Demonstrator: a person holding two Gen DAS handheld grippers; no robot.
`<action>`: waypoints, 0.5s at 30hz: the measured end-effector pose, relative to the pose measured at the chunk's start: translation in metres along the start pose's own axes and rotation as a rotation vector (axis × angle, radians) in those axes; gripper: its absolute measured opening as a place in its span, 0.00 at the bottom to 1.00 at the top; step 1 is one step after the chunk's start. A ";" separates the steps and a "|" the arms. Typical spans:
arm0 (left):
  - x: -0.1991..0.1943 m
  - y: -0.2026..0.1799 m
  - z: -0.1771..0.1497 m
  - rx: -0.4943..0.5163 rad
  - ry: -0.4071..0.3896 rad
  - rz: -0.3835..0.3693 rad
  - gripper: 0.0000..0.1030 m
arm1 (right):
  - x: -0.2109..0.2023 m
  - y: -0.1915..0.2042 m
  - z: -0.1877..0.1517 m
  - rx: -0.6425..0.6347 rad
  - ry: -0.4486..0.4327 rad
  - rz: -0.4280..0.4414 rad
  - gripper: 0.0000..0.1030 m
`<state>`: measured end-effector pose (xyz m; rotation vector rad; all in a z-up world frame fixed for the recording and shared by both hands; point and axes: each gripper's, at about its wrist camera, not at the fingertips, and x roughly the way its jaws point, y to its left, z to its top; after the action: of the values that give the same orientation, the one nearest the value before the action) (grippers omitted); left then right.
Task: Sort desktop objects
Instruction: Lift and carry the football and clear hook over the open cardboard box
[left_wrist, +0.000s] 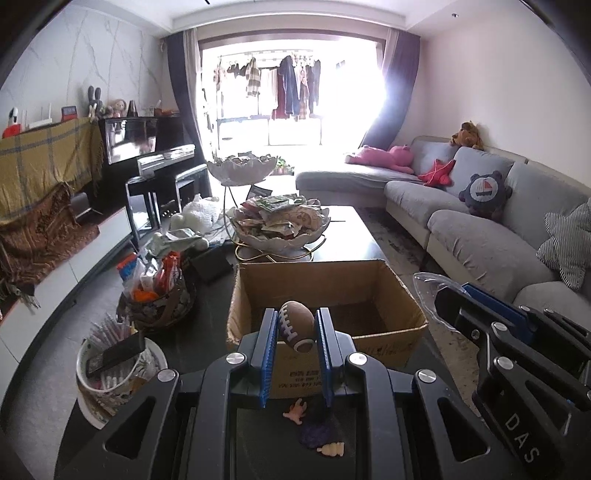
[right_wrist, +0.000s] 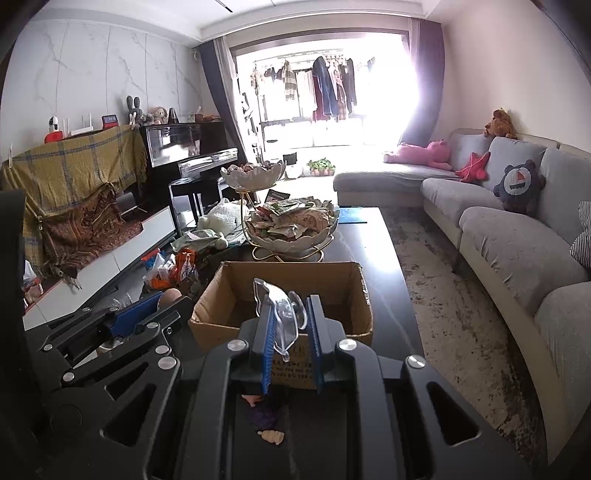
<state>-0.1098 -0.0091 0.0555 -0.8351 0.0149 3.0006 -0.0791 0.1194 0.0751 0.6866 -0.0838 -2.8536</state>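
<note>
We hold a small brown toy football w/ white laces (left_wrist: 295, 325) in the left gripper (left_wrist: 295, 328); its blue-padded fingers (left_wrist: 269, 345) are narrowed onto the ball's two sides, and the ball sits above the near wall of an open brown cardboard box (left_wrist: 406, 295). The part of the box interior that we can see shows only bare cardboard.

Our right gripper (right_wrist: 290, 325) pinches a clear plastic piece, shape unclear (right_wrist: 282, 314), between blue fingers (right_wrist: 267, 332) closed to a narrow gap, also over the box's near edge (right_wrist: 221, 295). In the left view the same clear piece (left_wrist: 428, 295) shows just beside the box's right wall.

On the dark tabletop (left_wrist: 214, 295) below the grippers lie a pink toy figure (left_wrist: 295, 410), a purple fuzzy item (left_wrist: 314, 432) and a pale orange figure (left_wrist: 332, 449), close together and outside the box.

Other containers, left of box: a white patterned cup (left_wrist: 107, 387) holding thin sticks and a dark flat object; a woven basket (left_wrist: 162, 306) stuffed w/ orange and blue packets. Behind box: a two-tier white petal-shaped dish stand (left_wrist: 280, 236), lower dish heaped w/ wrapped snacks, upper dish (left_wrist: 242, 170) also filled. Grey sofa (left_wrist: 480, 229) at right.
</note>
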 end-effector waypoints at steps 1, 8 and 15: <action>0.003 0.000 0.001 0.004 -0.002 0.005 0.19 | 0.004 -0.001 0.001 0.002 0.005 0.003 0.15; 0.023 -0.001 0.010 0.018 0.006 0.004 0.19 | 0.026 -0.007 0.009 0.002 0.028 0.002 0.15; 0.040 -0.001 0.017 0.027 0.013 0.009 0.19 | 0.043 -0.009 0.015 -0.007 0.038 -0.008 0.15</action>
<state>-0.1529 -0.0069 0.0496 -0.8548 0.0588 2.9960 -0.1247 0.1189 0.0689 0.7409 -0.0652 -2.8461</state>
